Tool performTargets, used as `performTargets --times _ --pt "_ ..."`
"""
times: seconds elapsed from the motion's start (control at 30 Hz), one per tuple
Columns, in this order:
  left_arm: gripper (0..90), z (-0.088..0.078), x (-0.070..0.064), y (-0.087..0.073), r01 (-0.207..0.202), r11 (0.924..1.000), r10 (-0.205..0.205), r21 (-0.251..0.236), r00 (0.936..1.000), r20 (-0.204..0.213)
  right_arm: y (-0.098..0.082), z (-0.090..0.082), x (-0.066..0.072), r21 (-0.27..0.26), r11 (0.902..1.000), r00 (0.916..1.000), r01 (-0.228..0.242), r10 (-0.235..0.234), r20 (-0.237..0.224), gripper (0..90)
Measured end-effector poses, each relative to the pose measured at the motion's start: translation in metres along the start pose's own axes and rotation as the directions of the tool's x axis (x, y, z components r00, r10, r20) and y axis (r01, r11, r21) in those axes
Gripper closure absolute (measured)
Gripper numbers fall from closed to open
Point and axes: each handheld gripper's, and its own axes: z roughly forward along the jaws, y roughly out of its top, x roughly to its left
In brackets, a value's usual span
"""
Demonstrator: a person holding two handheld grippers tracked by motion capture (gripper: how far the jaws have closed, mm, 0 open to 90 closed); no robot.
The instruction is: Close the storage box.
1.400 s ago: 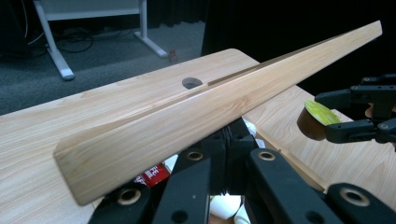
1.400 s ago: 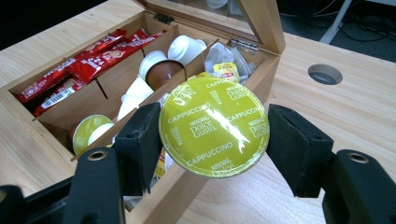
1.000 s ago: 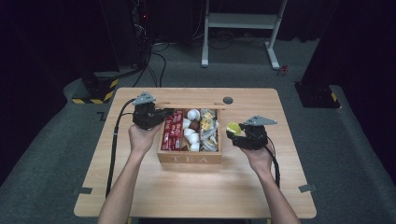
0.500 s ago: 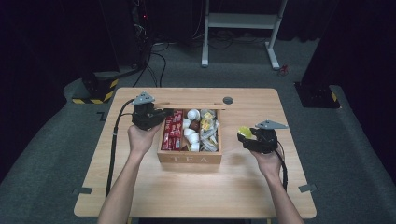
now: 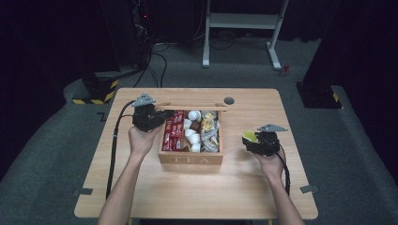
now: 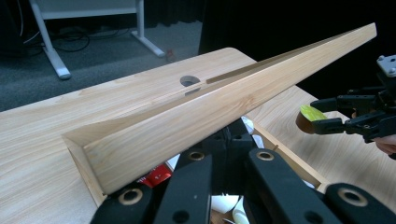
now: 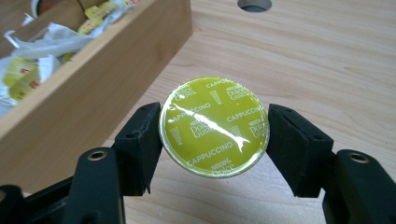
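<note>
R gripper (image 7: pixel 212 154) clamps yellow cappuccino capsule (image 7: pixel 214 127), foil facing cam; bare tabletop (image 7: pixel 327 70) below, tea box (image 7: pixel 93 88) to its left. L gripper (image 5: pixel 162 117) clenched on lid (image 6: pixel 224 102).

Light wooden table (image 5: pixel 244 187), tea box (image 5: pixel 190 159) (lid raised)

- "TEA": engraved capitals on the front wall of the wooden box (image 5: pixel 190 159), read in the high view.
- "CAPPUCCINO": printed several times in pale letters across the yellow-green foil lid of the coffee capsule (image 7: pixel 214 126), read in the right gripper view.
- "NESCAFÉ Dolce Gusto": brand mark repeated on the same foil lid, between the "CAPPUCCINO" lines; partly crossed by glare.
- Red packets (image 5: pixel 173 136) in the box's left compartment: white print is present but too small to read.
</note>
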Motion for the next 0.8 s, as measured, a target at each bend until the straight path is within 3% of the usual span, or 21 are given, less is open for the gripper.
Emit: performTargets --times 0.4,0.8 --pt "90.0 0.000 0.000 0.000 0.002 1.0000 -0.002 -0.003 1.0000 0.000 -0.010 0.017 -0.007 0.051 0.9987 0.9993 -0.005 0.003 0.038 37.4" --pt "90.0 0.001 0.000 -0.001 0.004 1.0000 -0.004 -0.003 1.0000 0.004 -0.012 0.021 -0.010 0.056 0.9982 0.9986 -0.019 0.016 0.050 37.1"
